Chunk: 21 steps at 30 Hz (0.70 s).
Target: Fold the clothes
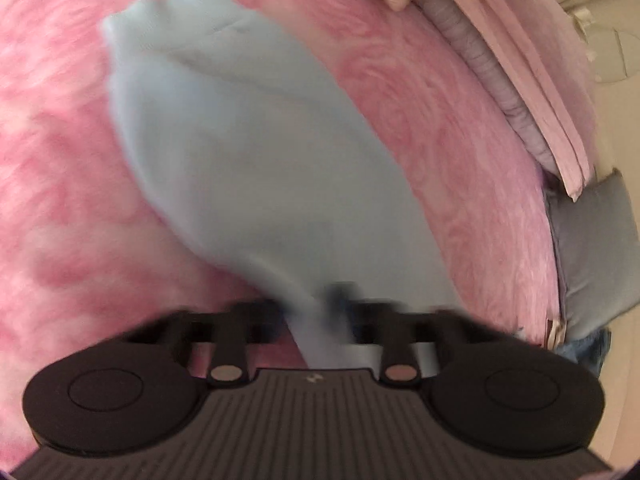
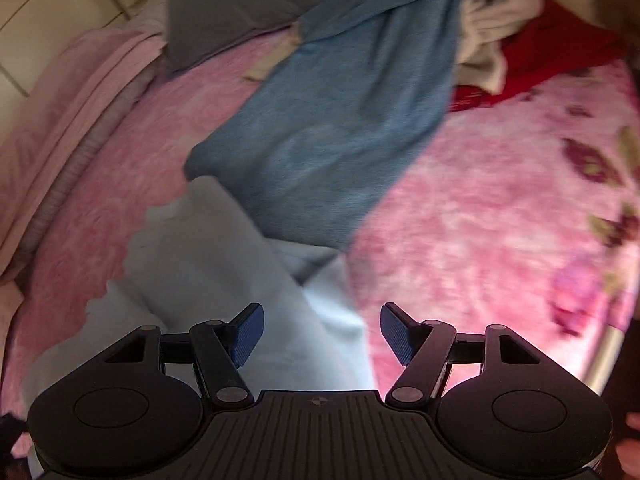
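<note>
In the left wrist view, the left gripper has its fingers closed on a bunch of the light blue garment, which stretches away over the pink blanket. In the right wrist view, the right gripper has its fingers wide apart, holding nothing, above the same garment; beyond it lies a darker blue cloth. No neat fold shows yet, so I judge the folding is only at its start.

Left tool's fingertips smear into blur — buried in pale blue garment.
</note>
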Each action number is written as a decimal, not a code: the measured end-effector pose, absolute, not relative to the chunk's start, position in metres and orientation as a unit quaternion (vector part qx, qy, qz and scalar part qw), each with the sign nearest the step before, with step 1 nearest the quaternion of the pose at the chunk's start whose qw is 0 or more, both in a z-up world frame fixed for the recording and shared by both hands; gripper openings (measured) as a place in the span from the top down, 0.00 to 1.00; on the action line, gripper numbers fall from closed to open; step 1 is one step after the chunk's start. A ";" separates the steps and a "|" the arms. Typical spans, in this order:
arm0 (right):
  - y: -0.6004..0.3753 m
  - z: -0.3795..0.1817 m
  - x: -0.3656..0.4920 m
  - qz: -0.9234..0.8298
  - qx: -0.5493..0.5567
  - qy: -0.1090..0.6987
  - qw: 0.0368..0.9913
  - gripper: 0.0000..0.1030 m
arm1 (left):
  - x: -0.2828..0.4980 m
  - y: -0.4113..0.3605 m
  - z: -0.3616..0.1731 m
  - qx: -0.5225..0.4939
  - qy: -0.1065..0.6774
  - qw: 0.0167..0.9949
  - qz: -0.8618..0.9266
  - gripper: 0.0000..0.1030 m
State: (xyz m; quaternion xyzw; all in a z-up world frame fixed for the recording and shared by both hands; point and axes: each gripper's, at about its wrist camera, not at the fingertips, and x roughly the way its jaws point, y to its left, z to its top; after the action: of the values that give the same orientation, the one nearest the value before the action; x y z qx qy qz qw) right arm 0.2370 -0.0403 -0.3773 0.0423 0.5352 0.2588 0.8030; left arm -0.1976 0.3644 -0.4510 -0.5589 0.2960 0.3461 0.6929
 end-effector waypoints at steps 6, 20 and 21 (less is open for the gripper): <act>-0.003 -0.372 0.220 0.299 -0.021 0.525 0.797 0.87 | -0.222 0.377 -0.396 -0.512 0.232 0.741 0.366 0.99; 0.189 -0.226 0.206 0.494 0.071 0.392 0.773 0.58 | -0.412 0.464 -0.192 -0.339 0.116 0.743 0.565 0.75; 0.205 -0.236 0.210 0.458 0.055 0.406 0.789 0.46 | -0.416 0.466 -0.202 -0.345 0.139 0.727 0.577 0.69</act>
State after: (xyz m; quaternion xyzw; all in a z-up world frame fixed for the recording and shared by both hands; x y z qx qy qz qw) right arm 0.2104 0.2053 -0.2356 0.0547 0.4065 0.4575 0.7890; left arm -0.4160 0.4659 -0.2017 -0.3446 0.1388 0.5771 0.7273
